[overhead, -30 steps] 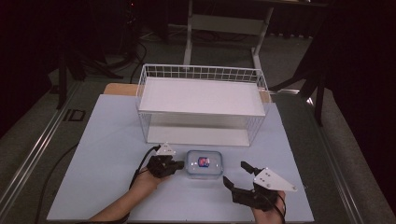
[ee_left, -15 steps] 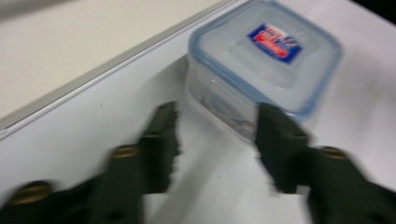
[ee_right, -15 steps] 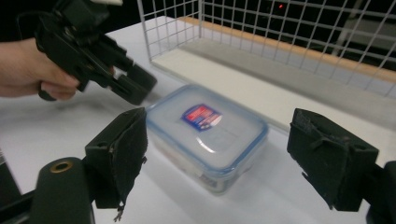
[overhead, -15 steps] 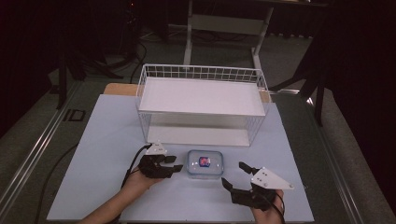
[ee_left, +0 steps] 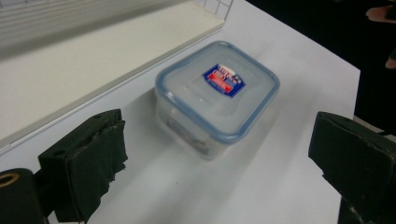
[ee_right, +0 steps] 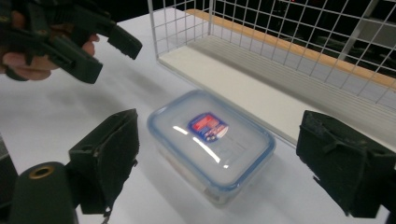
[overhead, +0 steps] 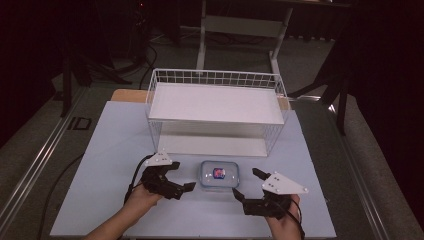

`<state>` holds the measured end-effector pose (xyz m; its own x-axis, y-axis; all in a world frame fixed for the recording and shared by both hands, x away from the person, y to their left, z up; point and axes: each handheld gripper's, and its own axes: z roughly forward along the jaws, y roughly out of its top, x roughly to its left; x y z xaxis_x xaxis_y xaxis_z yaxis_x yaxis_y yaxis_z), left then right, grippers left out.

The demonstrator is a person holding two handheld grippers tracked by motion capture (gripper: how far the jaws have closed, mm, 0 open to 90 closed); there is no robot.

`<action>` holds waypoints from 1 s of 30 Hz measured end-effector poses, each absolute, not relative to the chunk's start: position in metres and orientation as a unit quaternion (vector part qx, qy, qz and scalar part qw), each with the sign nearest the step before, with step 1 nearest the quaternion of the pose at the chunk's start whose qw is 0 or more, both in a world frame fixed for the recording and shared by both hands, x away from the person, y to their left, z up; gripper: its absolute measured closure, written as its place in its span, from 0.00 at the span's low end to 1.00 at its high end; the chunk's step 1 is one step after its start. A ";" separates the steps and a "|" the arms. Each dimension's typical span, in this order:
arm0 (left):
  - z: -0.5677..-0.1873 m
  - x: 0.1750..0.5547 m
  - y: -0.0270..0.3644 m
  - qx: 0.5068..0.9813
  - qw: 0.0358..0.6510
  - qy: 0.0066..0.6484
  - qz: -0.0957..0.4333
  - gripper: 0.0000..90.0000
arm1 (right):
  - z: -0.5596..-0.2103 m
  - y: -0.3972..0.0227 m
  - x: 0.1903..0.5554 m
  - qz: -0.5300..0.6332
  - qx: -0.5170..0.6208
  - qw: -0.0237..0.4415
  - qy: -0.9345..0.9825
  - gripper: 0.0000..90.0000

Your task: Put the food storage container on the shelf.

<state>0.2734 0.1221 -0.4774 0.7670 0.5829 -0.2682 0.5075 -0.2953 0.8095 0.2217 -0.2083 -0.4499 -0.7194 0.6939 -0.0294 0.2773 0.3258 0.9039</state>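
Observation:
A clear plastic food box (overhead: 220,175) with a blue-rimmed lid and a red-and-blue label stands on the white table, in front of the wire rack. My left gripper (overhead: 182,176) hovers just left of it. Its jaws have just been opening and stand wide, with nothing between them. In the left gripper view the box (ee_left: 217,91) lies ahead of the open left gripper (ee_left: 219,163). My right gripper (overhead: 248,184) sits at the box's right front. Its jaws have just opened a little wider and grip nothing. The right gripper view shows the box (ee_right: 210,140) beyond the right gripper (ee_right: 233,163), and the left gripper (ee_right: 109,53) farther off.
A white wire rack (overhead: 215,105) with a flat white shelf on top stands behind the box, its open lower level (ee_right: 261,79) facing me. The table's front edge (overhead: 200,235) runs close under both hands. Black cables trail from the left gripper.
The left gripper has pulled back from the box's left edge, risen a little, and gone from shut to wide open. The right gripper has stayed in place.

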 end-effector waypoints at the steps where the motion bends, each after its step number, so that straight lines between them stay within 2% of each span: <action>1: -0.475 0.274 0.121 0.801 0.490 0.341 0.034 0.06 | -0.448 -0.208 0.223 0.494 0.313 0.209 0.784 0.14; 9: -0.470 0.289 0.110 0.781 0.504 0.369 0.014 0.06 | -0.446 -0.209 0.249 0.485 0.369 0.173 0.774 0.13; 14: -0.478 0.297 0.105 0.772 0.499 0.393 0.005 0.06 | -0.457 -0.213 0.264 0.477 0.408 0.130 0.767 0.13; 15: -0.480 0.299 0.104 0.768 0.500 0.399 0.005 0.06 | -0.460 -0.214 0.267 0.472 0.417 0.117 0.768 0.17; 16: -0.480 0.299 0.104 0.768 0.500 0.399 0.005 0.08 | -0.460 -0.214 0.267 0.472 0.417 0.117 0.768 0.17; 18: -0.483 0.302 0.102 0.764 0.500 0.408 0.001 0.09 | -0.464 -0.217 0.272 0.468 0.435 0.084 0.765 0.20; 19: -0.486 0.305 0.100 0.763 0.498 0.412 -0.004 0.09 | -0.469 -0.221 0.276 0.465 0.450 0.068 0.759 0.24; 21: -0.488 0.306 0.100 0.761 0.498 0.415 -0.011 0.09 | -0.470 -0.222 0.278 0.464 0.454 0.062 0.758 0.25; 25: -0.504 0.313 0.097 0.755 0.489 0.434 -0.048 0.14 | -0.484 -0.224 0.291 0.457 0.493 0.020 0.740 0.26; 30: -0.519 0.319 0.094 0.747 0.474 0.458 -0.088 0.16 | -0.499 -0.221 0.301 0.446 0.524 -0.022 0.726 0.27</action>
